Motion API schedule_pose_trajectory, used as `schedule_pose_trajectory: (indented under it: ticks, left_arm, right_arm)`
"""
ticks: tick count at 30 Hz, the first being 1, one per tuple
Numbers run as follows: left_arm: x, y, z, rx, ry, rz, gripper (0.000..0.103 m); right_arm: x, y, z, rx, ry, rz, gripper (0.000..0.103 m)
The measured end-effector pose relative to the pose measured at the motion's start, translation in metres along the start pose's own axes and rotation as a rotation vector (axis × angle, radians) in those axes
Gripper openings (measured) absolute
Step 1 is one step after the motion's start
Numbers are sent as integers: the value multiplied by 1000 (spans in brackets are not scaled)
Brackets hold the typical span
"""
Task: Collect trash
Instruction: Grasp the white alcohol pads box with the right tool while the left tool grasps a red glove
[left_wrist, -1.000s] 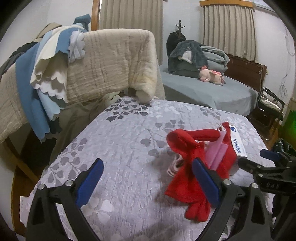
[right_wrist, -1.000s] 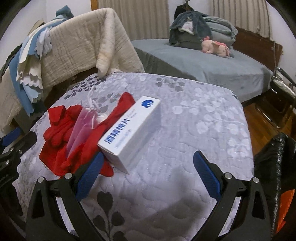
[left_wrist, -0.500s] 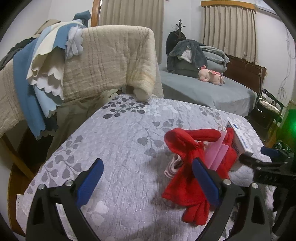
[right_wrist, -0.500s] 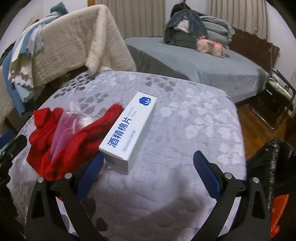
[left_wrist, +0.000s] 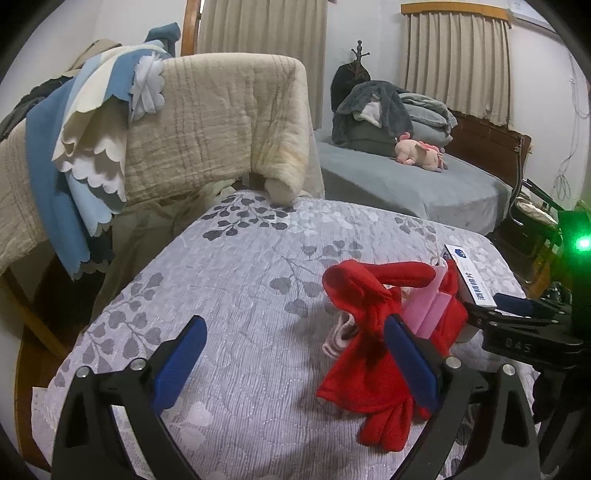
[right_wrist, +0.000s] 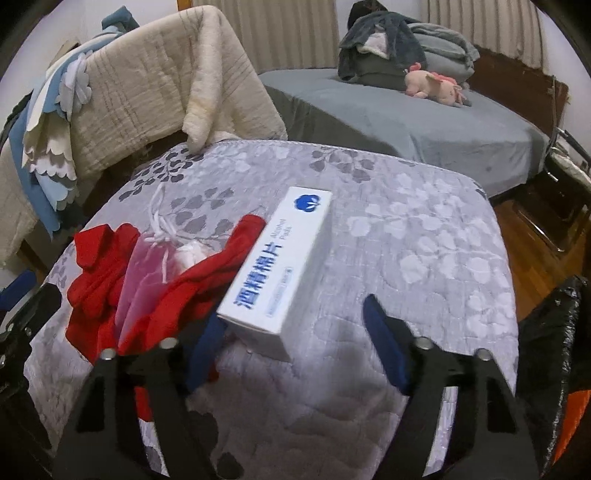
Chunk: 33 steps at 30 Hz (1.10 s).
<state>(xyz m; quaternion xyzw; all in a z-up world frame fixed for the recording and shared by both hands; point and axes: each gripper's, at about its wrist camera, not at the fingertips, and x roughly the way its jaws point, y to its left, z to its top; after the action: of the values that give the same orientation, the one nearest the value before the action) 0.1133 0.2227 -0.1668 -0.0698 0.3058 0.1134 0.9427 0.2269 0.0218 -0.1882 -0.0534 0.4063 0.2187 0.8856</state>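
White box (right_wrist: 284, 266) of alcohol pads lies on the quilted tabletop (right_wrist: 424, 236), leaning on red cloth (right_wrist: 199, 284) — the right gripper (right_wrist: 295, 347) closes its fingers around the near end, pads not yet pressing. Left gripper (left_wrist: 295, 365) hangs wide open, empty.

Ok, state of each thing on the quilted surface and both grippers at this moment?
white box: closed, lying flat, its near end between the right jaws, untouched.
red cloth: crumpled.
pink pouch: lying on the red cloth.
right gripper: closing, pads not yet on the box.
left gripper: open, empty.
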Motion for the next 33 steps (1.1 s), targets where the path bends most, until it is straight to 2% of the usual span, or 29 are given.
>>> schedule_pose_trajectory:
  ticks: [2, 3, 8, 12, 16, 18, 19, 20, 21, 23, 27, 33]
  left_arm:
    - [0, -1, 0, 1, -3, -4, 94]
    - [0, -1, 1, 2, -3, -7, 94]
    - [-1, -8, 0, 10, -4, -24, 94]
    - [-2, -14, -2, 13, -1, -34, 94]
    - [-3, -18, -1, 15, 1, -43, 94]
    - [-5, -20, 0, 18, 1, -47, 94]
    - [-6, -21, 0, 20, 0, -48, 94]
    - [-7, -22, 0, 24, -1, -50, 94]
    - [-7, -22, 0, 26, 0, -52, 94]
    - [-8, -23, -1, 29, 3, -57, 94]
    - [-5, -24, -4, 28, 21, -66, 84]
    - [-2, -28, -2, 25, 23, -82, 83]
  right_arm:
    - [-2, 3, 0, -24, 4, 15, 38]
    - [-5, 3, -1, -38, 5, 15, 36]
    - [-24, -4, -4, -59, -2, 8, 35]
    - [-21, -9, -6, -37, 9, 9, 37]
    - [-10, -8, -6, -14, 6, -5, 50]
    - [-3, -10, -6, 7, 14, -5, 50]
    - [0, -11, -7, 19, 22, -4, 46]
    - [1, -13, -7, 25, 31, -1, 33]
    - [1, -15, -8, 27, 31, -2, 30]
    - [-4, -18, -10, 32, 23, 0, 29]
    - [-19, -28, -14, 46, -2, -11, 29]
    - [-36, -36, -18, 38, -21, -20, 29]
